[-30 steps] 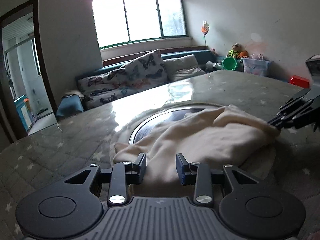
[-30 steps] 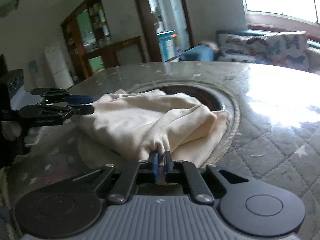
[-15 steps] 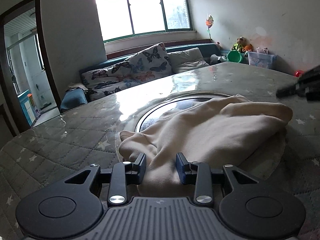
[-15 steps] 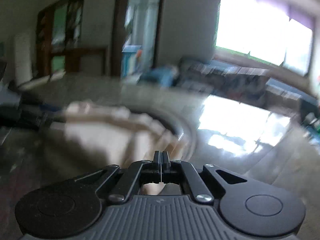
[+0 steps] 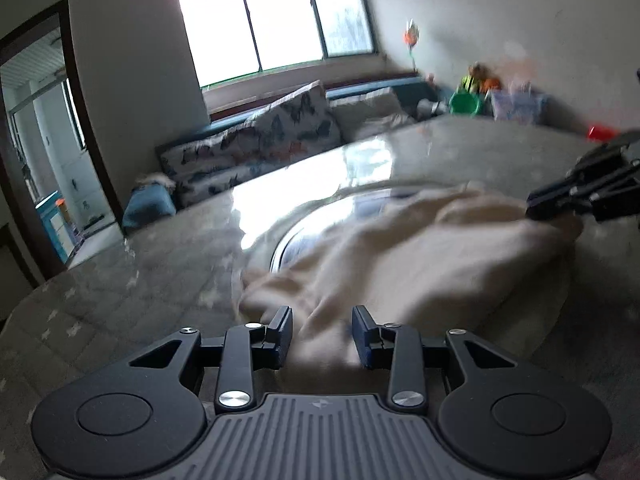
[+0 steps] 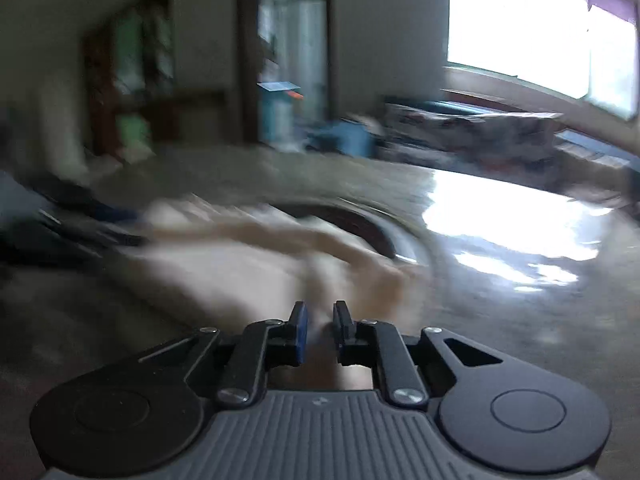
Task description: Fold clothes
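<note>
A quilted, star-patterned desk [image 5: 100,308] with a round glass inset [image 5: 340,216] fills the room's foreground, a patterned sofa [image 5: 256,148] and bright window [image 5: 276,20] beyond it. Bunched across the inset's near rim lies the cream garment [image 5: 420,264], partly gathered into a loose heap and apparently only part-way folded, its layers uneven. The left hand-held gripper [image 5: 322,334] hovers low over the nearest cloth edge with its jaws spread wide, cloth showing between them but not pinched, seemingly poised to take a corner. The right hand-held gripper [image 6: 319,330] sits over the opposite end of the garment, its jaws parted by a narrow gap with pale fabric visible in that gap; motion blur makes it impossible to tell whether the fabric is actually gripped. Placed at opposite ends, the two tools appear set to lift and straighten the piece together.
</note>
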`<state>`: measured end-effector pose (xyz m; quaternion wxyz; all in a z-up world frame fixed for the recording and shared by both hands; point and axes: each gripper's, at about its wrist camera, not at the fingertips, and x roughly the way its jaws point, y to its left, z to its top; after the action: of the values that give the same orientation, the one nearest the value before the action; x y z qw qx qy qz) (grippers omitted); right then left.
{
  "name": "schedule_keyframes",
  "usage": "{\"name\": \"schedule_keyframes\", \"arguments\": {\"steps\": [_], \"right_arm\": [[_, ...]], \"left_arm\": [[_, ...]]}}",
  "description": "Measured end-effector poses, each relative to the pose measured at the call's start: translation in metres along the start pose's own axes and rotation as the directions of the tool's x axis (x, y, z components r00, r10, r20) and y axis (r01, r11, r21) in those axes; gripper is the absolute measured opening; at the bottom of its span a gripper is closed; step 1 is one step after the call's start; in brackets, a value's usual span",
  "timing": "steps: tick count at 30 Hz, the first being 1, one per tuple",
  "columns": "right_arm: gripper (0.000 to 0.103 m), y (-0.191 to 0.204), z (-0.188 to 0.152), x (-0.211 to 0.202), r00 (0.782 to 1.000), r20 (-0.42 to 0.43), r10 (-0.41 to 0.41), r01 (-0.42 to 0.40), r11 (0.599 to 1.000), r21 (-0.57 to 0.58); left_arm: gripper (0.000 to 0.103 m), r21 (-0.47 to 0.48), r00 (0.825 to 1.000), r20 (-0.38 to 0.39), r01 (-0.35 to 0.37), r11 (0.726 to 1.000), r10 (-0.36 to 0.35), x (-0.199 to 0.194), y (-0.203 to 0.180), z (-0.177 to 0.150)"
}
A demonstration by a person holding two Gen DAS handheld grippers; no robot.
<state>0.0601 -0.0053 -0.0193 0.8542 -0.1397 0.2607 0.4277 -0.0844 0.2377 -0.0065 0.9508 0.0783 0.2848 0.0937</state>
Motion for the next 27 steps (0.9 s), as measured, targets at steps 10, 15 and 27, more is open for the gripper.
{"name": "schedule_keyframes", "arguments": {"steps": [10,15,27], "right_arm": [[0.026,-0.029,0.011,-0.018,0.999,0.026,0.032,-0.035,0.991,0.126],[0.026,-0.047,0.030,0.005,0.998,0.026,0.062,-0.065,0.982,0.175],[0.007,-0.057,0.035,0.059,0.996,-0.070,0.064,-0.049,0.981,0.190]], "left_arm": [[0.037,-0.023,1.000,0.028,0.009,1.000,-0.009,-0.011,0.006,0.003],[0.037,-0.064,0.998,0.056,-0.015,0.998,0.019,-0.016,0.017,0.012],[0.038,-0.060,1.000,-0.018,-0.024,0.998,0.023,0.005,0.017,0.006]]}}
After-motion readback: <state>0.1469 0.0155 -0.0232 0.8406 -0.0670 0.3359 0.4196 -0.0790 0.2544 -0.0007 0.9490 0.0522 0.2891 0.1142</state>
